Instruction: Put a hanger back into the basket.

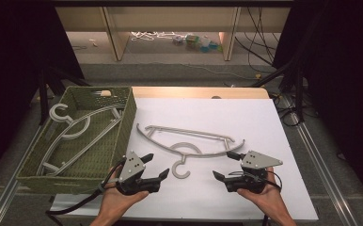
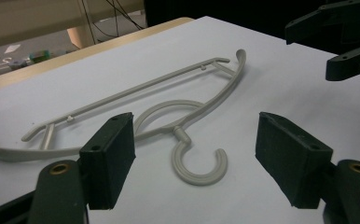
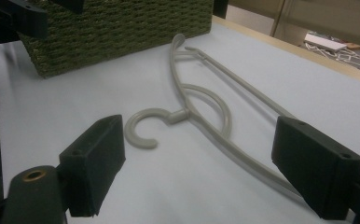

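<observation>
**Two spread grippers flank a grey hanger on the white worktop**

A grey plastic hanger (image 1: 189,141) lies flat on the white worktop (image 1: 264,122), roughly in its middle, with its hook (image 1: 181,170) pointing toward the person's edge and its curved shoulder bar running left to right beyond it. The hanger rests clear of everything else, touched by neither gripper.

The left gripper (image 1: 157,165) is held in the person's left hand (image 1: 116,195) just to the left of the hook. Its jaws stand wide apart with nothing between them; in the left gripper view the hook (image 2: 199,163) sits on the worktop in the gap ahead of the two black pads, which are not in contact with it.

The right gripper (image 1: 222,165) sits in the right hand (image 1: 269,197) on the other side of the hook, near the right end of the shoulder bar. Its jaws are also spread and empty. In the right gripper view the hanger (image 3: 206,107) stretches away between the pads, the bar passing close to the right-hand one.

At the left edge of the worktop stands a green woven basket (image 1: 123,127). Inside it lie more grey hangers (image 1: 74,129), stacked loosely and slanting across its floor.
</observation>
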{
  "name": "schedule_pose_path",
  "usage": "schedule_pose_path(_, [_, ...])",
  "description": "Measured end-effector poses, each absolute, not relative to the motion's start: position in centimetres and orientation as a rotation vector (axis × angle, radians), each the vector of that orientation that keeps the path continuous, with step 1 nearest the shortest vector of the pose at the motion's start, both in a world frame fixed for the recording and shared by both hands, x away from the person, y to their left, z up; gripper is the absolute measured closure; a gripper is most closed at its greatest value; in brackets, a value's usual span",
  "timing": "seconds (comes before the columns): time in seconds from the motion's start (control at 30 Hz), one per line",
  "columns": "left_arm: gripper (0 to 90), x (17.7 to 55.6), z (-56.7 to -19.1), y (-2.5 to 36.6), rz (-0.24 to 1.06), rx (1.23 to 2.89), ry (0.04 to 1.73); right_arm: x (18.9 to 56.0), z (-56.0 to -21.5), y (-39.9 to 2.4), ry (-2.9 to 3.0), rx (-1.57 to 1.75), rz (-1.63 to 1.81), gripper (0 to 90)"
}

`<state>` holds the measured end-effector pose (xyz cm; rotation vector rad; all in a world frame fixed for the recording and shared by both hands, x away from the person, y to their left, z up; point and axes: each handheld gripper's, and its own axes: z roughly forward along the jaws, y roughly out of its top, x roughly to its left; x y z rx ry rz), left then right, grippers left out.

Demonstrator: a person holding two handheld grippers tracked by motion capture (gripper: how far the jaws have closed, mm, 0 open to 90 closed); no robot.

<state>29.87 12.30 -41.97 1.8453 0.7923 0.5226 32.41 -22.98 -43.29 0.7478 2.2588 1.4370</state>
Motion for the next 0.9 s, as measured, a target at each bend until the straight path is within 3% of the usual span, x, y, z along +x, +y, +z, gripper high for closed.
schedule_pose_path(0.13, [26.4,30.4,-42.8,12.8,0.512,1.791,0.841,32.3,-43.3,-23.1,2.257,0.750,1.418,17.9])
schedule_pose_path(0.23, [24.5,30.8,-43.5,13.2,0.429,1.750,0.887,32.2,-43.3,-23.1,2.256,0.750,1.426,17.9])
schedule_pose_path(0.63, [23.2,30.3,-43.9,12.5,0.482,1.787,0.802,32.4,-43.4,-22.9,2.252,0.751,1.434,16.6])
schedule_pose_path(0.9, [20.3,30.1,-44.0,12.7,0.497,1.787,0.799,34.5,-43.6,-22.2,2.321,0.708,1.372,15.9])
